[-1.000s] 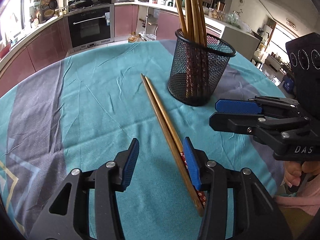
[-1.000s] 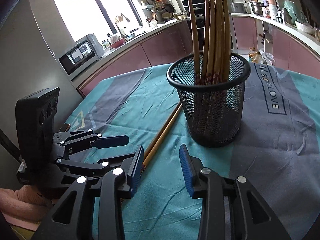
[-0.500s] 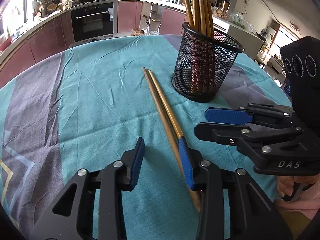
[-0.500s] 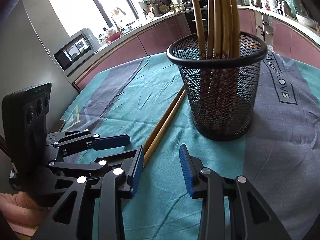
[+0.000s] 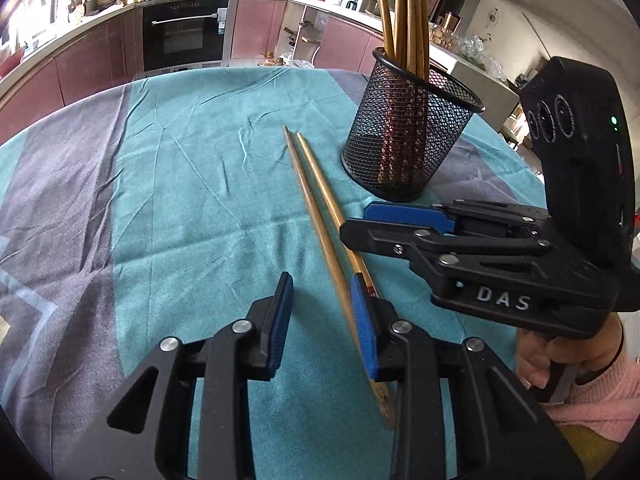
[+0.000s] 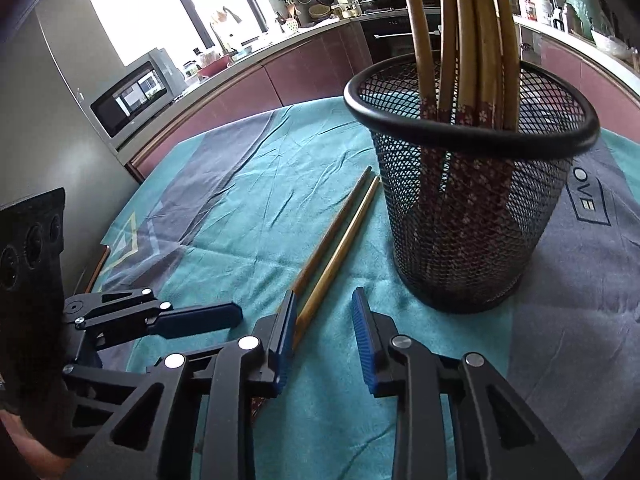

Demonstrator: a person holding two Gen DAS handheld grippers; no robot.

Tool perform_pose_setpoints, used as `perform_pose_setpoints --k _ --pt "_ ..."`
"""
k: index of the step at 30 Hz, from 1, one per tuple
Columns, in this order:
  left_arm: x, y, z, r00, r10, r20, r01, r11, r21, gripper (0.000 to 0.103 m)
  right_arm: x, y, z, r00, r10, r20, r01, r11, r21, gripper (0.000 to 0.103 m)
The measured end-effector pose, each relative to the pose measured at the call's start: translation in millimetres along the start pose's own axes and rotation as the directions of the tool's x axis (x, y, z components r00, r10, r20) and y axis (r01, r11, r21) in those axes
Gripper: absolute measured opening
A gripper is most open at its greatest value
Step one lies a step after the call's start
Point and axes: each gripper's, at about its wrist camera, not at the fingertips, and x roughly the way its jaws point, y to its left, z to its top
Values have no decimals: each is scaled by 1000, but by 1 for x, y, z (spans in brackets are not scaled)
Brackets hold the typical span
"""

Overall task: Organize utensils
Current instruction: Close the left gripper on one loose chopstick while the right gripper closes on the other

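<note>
Two chopsticks (image 5: 320,216) lie side by side on my teal cloth (image 5: 192,184), pointing toward 11 o'clock, with the black mesh cup (image 5: 404,136) close by at 1 o'clock, full of more sticks. My left tongs (image 5: 322,322) have been closing, but the blue pads are still apart with the sticks low between them, not squeezed. My right tongs (image 6: 324,334) have been closing too and hold nothing; the cup stands just ahead of them. "DAS" is on the right tongs, "OVE" on the cloth.
</note>
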Motion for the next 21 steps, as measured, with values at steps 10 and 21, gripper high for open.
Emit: perform_pose_setpoints --k 10,21 --pt "0 -4 -3 999 -45 -19 45 999 5 19 -2 2 1 996 -82 -30 80 995 -61 19" --pt "-1 7 24 1000 -17 24 17 1000 0 19 -1 -2 3 994 -104 -36 102 993 -59 17"
